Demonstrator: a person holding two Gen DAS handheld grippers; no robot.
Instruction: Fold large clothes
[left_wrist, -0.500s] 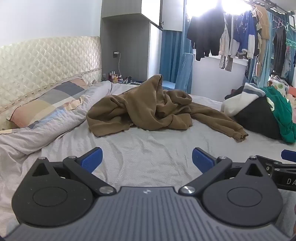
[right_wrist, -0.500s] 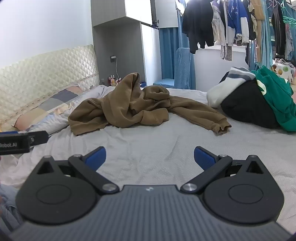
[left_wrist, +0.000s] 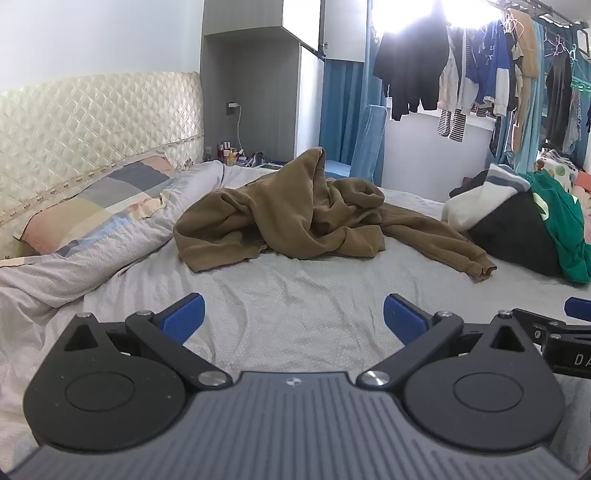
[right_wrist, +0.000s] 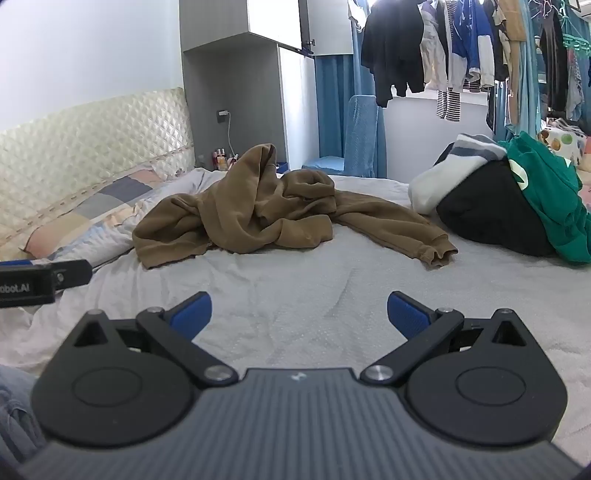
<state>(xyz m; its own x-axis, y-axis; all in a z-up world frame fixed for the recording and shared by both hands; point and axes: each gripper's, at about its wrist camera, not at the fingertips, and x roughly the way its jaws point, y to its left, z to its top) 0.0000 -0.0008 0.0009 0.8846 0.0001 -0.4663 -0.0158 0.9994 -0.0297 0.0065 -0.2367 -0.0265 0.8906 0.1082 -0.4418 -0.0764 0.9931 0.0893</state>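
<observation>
Brown garment: one large brown hooded top (left_wrist: 291, 218) lies crumpled in a heap in the middle of the bed (left_wrist: 295, 295), one fold standing up in a peak; not folded.
Sleeve: one long sleeve (right_wrist: 399, 225) trails out flat to the right of the heap, its cuff resting on the sheet near the dark clothes pile.
Left tongs: one pair (left_wrist: 293, 317), both blue pads spread wide apart, gripping nothing, hovering over bare sheet in front of the garment and well apart from it.
Right tongs: one pair (right_wrist: 299, 314), likewise spread wide and empty, over the sheet on the near side of the garment, not touching it.
Side by side: the edge of each tool shows in the other's view, the left one at the left border of the right wrist view.
Clothes pile: one heap (right_wrist: 517, 206) at the right of the bed, with three pieces countable, one black, one green, one white with grey stripes.
Pillow: one patchwork pillow (left_wrist: 99, 206) at the left, against the quilted headboard (left_wrist: 92, 122).
Hanging clothes: many garments on a rail (left_wrist: 480, 66) by the window; too crowded to count.
</observation>
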